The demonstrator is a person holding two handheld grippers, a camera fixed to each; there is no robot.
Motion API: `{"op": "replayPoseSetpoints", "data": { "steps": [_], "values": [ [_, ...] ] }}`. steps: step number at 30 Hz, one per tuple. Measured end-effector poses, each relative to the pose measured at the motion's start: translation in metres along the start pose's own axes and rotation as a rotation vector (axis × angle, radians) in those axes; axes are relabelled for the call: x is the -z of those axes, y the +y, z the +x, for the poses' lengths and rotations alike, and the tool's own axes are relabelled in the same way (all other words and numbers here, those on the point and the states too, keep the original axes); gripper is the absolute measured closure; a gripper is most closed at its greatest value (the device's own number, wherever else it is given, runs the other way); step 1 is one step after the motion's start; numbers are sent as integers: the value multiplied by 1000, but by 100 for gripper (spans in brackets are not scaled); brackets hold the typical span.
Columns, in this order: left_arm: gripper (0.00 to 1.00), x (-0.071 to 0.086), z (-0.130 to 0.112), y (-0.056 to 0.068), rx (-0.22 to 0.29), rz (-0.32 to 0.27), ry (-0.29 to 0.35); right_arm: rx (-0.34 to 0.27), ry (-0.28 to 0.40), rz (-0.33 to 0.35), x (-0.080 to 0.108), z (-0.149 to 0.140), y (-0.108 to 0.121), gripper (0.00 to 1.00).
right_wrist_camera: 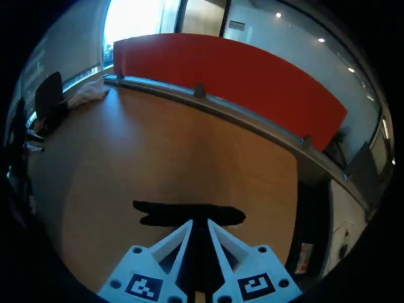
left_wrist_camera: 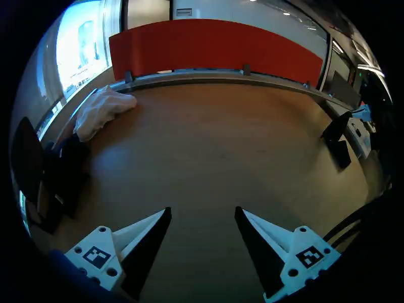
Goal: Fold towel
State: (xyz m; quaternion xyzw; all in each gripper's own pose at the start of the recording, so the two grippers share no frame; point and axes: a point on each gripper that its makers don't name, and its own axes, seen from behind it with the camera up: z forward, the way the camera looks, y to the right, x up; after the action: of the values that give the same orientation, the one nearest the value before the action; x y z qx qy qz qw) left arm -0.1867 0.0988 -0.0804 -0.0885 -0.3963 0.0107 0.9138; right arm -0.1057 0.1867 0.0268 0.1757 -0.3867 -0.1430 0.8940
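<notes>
The left gripper (left_wrist_camera: 203, 213) was held with jaws wide and empty. The right gripper (right_wrist_camera: 200, 223) was narrowed at a flat black shape (right_wrist_camera: 189, 213); whether it was gripped could not be told. The crumpled white cloth towel (left_wrist_camera: 103, 108) was seen at the brown wooden desk's (left_wrist_camera: 212, 151) far edge, where it might be nudged off by a misjudged reach.

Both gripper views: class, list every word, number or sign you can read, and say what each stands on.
No words or numbers can be read.
Wall plate: too small to read.
Square markers on the left gripper and right gripper: black-and-white patterns, no text.
</notes>
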Motion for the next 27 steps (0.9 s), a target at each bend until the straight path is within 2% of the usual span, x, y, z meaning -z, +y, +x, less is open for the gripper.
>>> {"op": "replayPoseSetpoints", "data": {
  "steps": [14,27],
  "values": [
    [7,2,2,2,0,-6,4,3,-102,0,27,-62,2,95],
    [7,5,4,4,-6,-13,10,-15,-126,4,36,-84,-7,95]
  ]
}}
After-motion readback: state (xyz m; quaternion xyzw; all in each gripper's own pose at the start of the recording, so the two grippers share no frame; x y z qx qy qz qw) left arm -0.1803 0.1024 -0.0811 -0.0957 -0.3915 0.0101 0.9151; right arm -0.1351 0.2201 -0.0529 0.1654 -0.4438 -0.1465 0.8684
